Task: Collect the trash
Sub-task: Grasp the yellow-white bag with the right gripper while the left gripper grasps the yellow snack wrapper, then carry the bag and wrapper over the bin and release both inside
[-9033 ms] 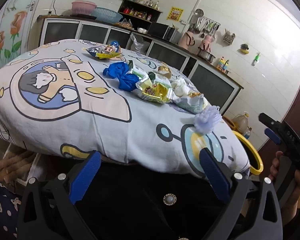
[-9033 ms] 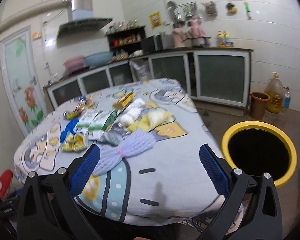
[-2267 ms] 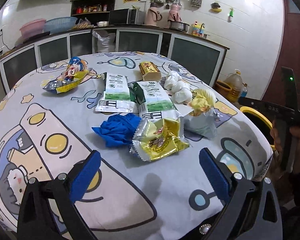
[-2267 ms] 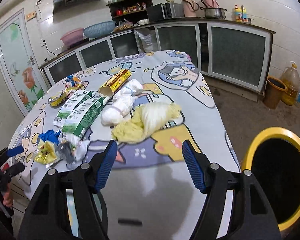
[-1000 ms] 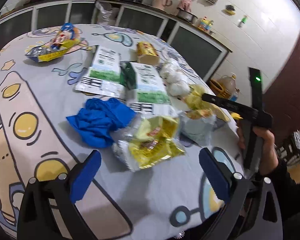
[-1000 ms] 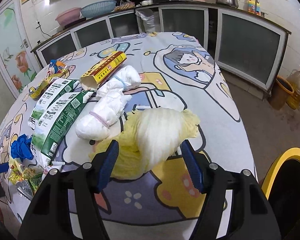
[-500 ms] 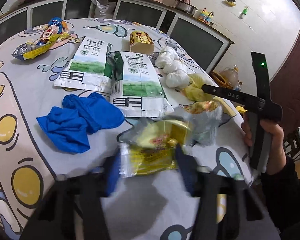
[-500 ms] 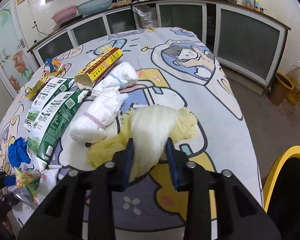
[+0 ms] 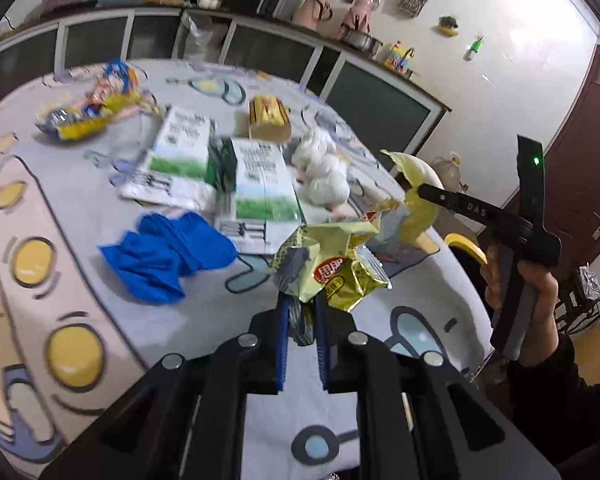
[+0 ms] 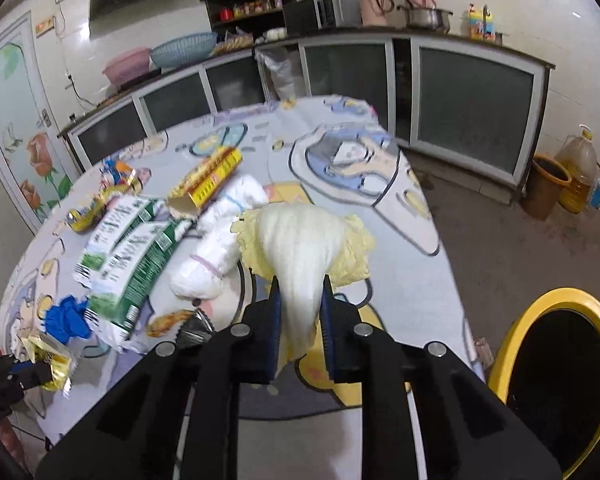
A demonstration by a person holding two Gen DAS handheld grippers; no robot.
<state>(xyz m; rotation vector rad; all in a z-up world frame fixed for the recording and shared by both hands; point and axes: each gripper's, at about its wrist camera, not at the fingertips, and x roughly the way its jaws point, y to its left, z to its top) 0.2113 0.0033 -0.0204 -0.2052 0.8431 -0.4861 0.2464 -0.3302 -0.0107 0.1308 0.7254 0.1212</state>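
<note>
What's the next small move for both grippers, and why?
Probably carry both over to the yellow-rimmed bin and let go. The left gripper has just closed on the yellow snack wrapper, the right gripper on the white-and-yellow cloth bundle; both pieces look lifted off the table.

Glossy crinkled foil wrapper (image 9: 332, 264), matt printed cloth tablecloth (image 9: 80, 216), soft yellow-white diaper (image 10: 304, 248).

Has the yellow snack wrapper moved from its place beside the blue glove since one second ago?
Yes. The yellow snack wrapper, pinched in the left gripper, is lifted off the tablecloth, away from the blue glove.
</note>
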